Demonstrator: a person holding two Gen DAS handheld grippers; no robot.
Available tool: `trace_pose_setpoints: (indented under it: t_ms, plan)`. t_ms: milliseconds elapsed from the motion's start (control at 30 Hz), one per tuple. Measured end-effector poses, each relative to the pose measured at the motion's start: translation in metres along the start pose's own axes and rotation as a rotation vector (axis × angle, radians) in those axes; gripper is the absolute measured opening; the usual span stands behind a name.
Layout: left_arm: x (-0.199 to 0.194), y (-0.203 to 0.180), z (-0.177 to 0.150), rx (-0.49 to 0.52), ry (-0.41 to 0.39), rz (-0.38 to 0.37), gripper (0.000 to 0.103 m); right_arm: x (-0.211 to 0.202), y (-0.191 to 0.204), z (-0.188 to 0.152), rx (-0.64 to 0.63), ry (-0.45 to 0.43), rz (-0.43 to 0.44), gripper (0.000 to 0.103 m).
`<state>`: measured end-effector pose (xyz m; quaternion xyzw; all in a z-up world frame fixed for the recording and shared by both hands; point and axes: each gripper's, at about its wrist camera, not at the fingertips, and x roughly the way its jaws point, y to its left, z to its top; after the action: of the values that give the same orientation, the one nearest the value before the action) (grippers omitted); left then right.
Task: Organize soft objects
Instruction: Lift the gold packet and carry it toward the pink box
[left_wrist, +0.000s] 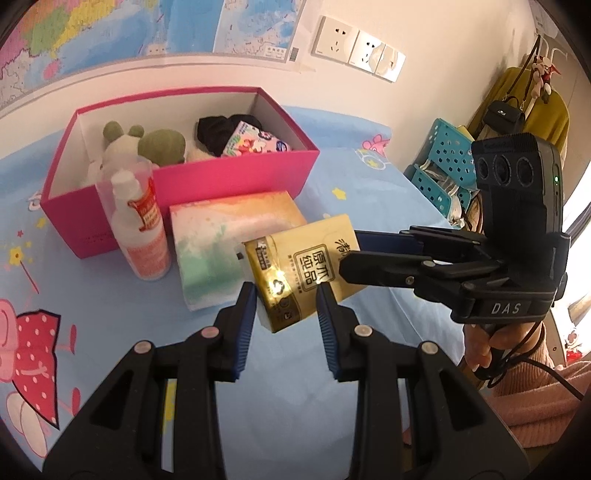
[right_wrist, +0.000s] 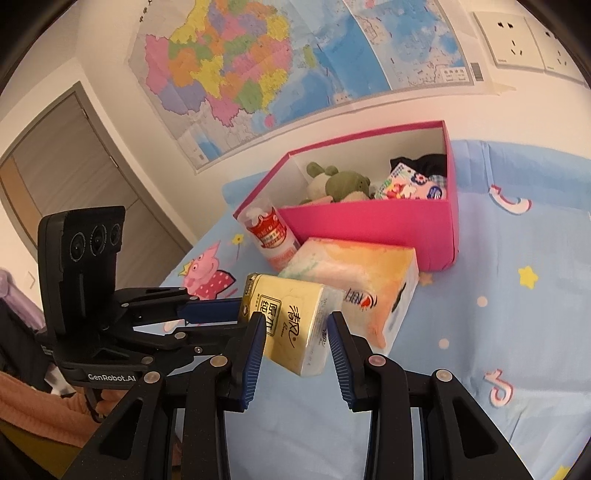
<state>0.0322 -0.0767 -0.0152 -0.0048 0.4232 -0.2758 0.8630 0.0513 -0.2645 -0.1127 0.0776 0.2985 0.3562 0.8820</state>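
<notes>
We see yellow tissue pack (right_wrist: 295, 325) off bed (right_wrist: 498, 332), pinched between our right gripper (right_wrist: 297, 334) fingers (right_wrist: 255, 350) and left gripper (right_wrist: 218, 308) fingers at its far end; behind: pastel tissue box (right_wrist: 362, 280), bottle (right_wrist: 271, 236), pink box (right_wrist: 369, 225) holding frog plush (right_wrist: 340, 184)

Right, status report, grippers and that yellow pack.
Left gripper and right gripper both shut on yellow tissue pack, clear of the sheet. Pink box behind; tissue box, bottle between.
</notes>
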Motion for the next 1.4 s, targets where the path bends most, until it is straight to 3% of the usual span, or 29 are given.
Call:
trace_pose_setpoints:
  t_ms: [1400]
  plan:
    - [-0.007, 0.011, 0.045, 0.02, -0.072, 0.074, 0.035, 0.002, 0.001, 0.048, -0.057, -0.07, 0.0, 0.036]
